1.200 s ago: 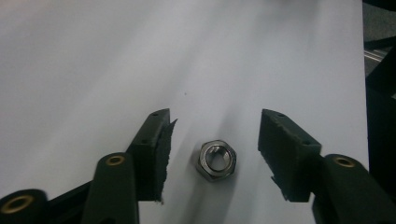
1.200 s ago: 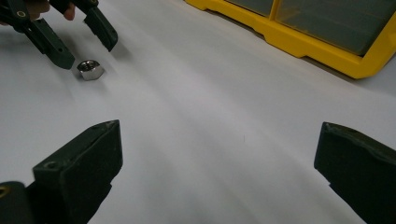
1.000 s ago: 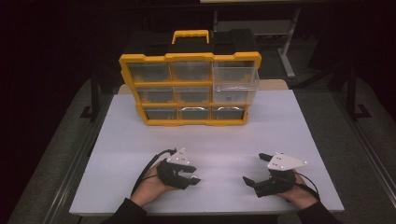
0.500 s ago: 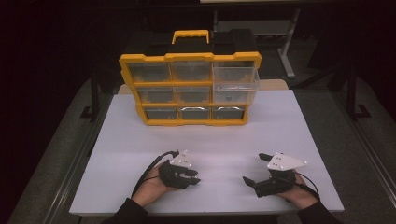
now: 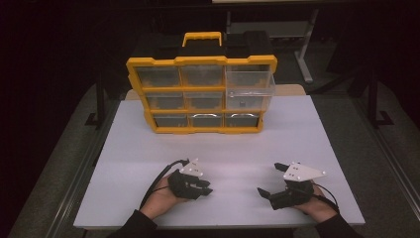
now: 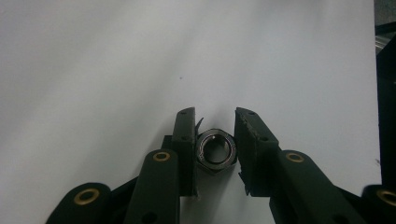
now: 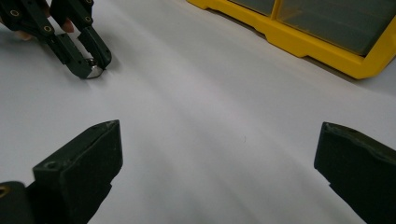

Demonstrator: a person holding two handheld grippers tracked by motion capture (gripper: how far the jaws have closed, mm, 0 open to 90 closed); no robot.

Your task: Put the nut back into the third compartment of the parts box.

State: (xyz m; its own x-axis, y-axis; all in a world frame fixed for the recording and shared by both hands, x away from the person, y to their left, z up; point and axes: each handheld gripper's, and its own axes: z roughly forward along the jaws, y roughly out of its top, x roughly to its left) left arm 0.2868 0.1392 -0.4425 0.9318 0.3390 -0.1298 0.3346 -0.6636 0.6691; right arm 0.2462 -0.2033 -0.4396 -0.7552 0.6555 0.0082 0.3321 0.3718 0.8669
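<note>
We have the left hand-held gripper (image 6: pixel 214 135), its jaws just closing, seemingly pinching the small steel hex nut (image 6: pixel 215 150) on the white surface (image 6: pixel 93 70), so next comes a lift; the right hand-held gripper (image 7: pixel 217 172) gapes empty.

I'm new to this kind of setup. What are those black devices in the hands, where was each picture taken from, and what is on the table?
A person sits at a white table and holds a hand-held gripper in each hand: a black two-jaw clamp worked by hand, not a robot arm. The high view looks down from above the person's side. Each of the other two pictures comes from a camera riding on one gripper, looking along its jaws.

The left hand-held gripper has just been closing; its jaws sit on either side of a metal hex nut, touching it or nearly so. The right hand-held gripper is wide open with nothing between its jaws.

At the far side stands a yellow organiser box with clear drawers, one drawer pulled out.
</note>
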